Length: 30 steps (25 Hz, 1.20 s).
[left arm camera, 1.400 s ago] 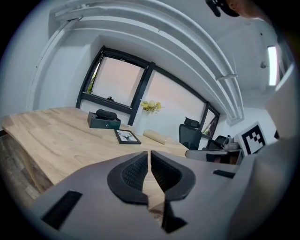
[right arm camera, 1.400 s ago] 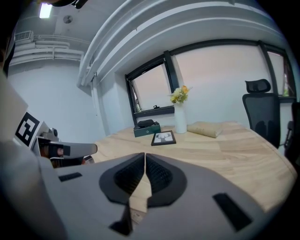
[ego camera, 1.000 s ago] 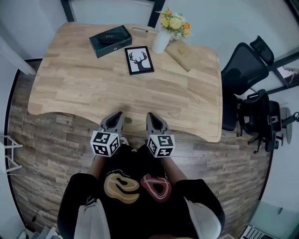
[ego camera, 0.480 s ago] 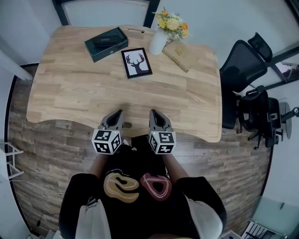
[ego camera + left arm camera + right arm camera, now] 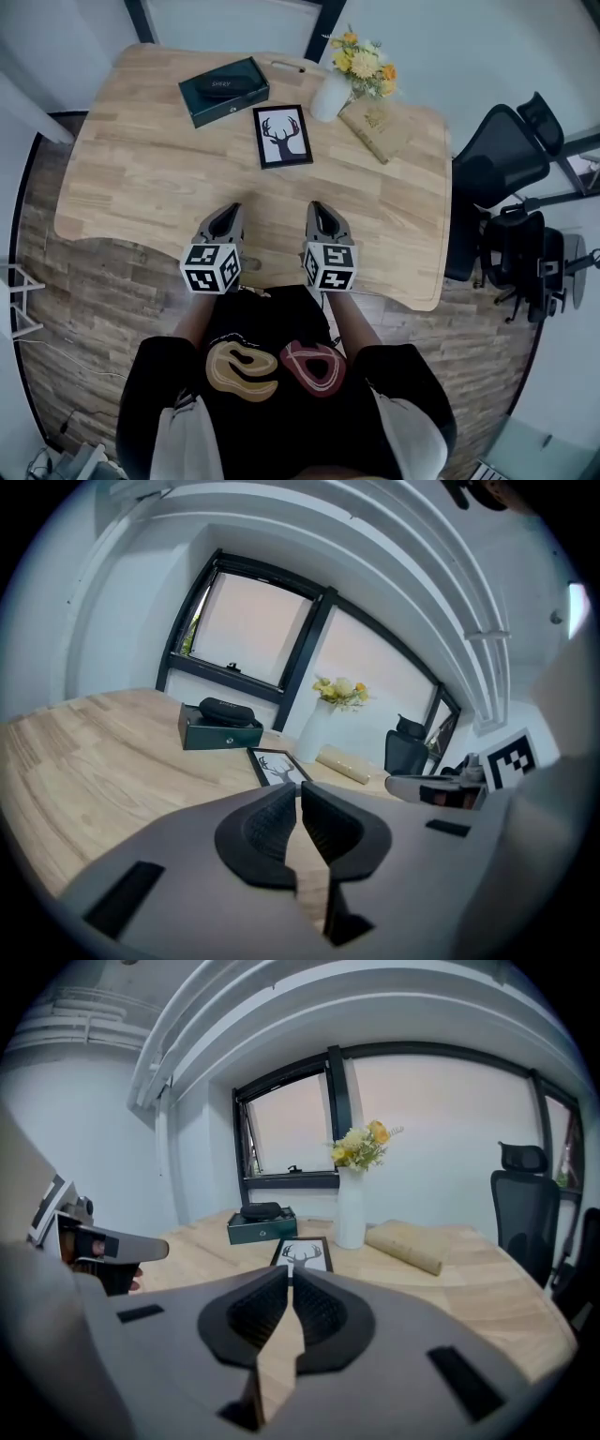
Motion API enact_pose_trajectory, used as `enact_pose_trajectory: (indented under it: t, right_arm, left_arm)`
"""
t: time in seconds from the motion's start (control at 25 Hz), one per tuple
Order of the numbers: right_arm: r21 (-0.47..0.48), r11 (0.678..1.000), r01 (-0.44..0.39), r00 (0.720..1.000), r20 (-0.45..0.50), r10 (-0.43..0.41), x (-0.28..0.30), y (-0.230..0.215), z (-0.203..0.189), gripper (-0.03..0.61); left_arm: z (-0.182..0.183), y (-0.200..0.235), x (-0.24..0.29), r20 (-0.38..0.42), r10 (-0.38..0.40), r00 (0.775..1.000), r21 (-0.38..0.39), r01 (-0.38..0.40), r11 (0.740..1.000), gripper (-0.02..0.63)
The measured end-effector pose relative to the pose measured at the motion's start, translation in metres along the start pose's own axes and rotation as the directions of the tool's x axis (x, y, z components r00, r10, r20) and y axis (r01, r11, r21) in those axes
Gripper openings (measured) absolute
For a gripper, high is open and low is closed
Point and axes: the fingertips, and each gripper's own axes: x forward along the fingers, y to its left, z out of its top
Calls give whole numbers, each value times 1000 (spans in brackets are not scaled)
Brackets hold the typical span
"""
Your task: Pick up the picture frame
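**Frame Untouched, Both Grippers Empty**

The frame (image 5: 282, 137) (a deer head on white) lay flat on the counter (image 5: 141, 178), towards its far side. It sat between a dark box (image 5: 223, 90) on the left and a white vase (image 5: 330, 94) of flowers on the right, near both but touching neither. A tan book (image 5: 375, 127) lay just beyond the vase.

The left gripper (image 5: 228, 211) and right gripper (image 5: 322, 209) hovered side by side over the counter's near edge, well apart from the frame and aimed towards it. The left fingers were clenched on nothing. The right fingers, also empty, had just been easing open by a hair, yet looked all but closed.
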Motion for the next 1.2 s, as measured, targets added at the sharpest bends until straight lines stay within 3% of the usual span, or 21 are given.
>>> enact_pose_trajectory:
  t: [0.16, 0.4, 0.56, 0.88, 1.2]
  right_arm:
    - [-27, 1000, -16, 1000, 7, 16, 26, -12, 20, 26]
    - [-44, 998, -45, 999, 6, 45, 68, -24, 46, 37]
    - [-44, 996, -82, 996, -36, 81, 95, -30, 54, 75]
    - [-28, 997, -78, 995, -64, 76, 145, -52, 71, 75]
    - [-95, 991, -89, 988, -132, 76, 190, -66, 72, 78]
  left_arm:
    - [7, 13, 20, -27, 52, 998, -12, -53, 999, 29]
    - [29, 23, 52, 1, 85, 996, -62, -85, 994, 29]
    - [37, 27, 75, -20, 114, 993, -59, -115, 992, 29]
    - [55, 33, 114, -56, 114, 992, -35, -116, 993, 29]
    - [68, 42, 152, -77, 115, 990, -53, -120, 991, 32]
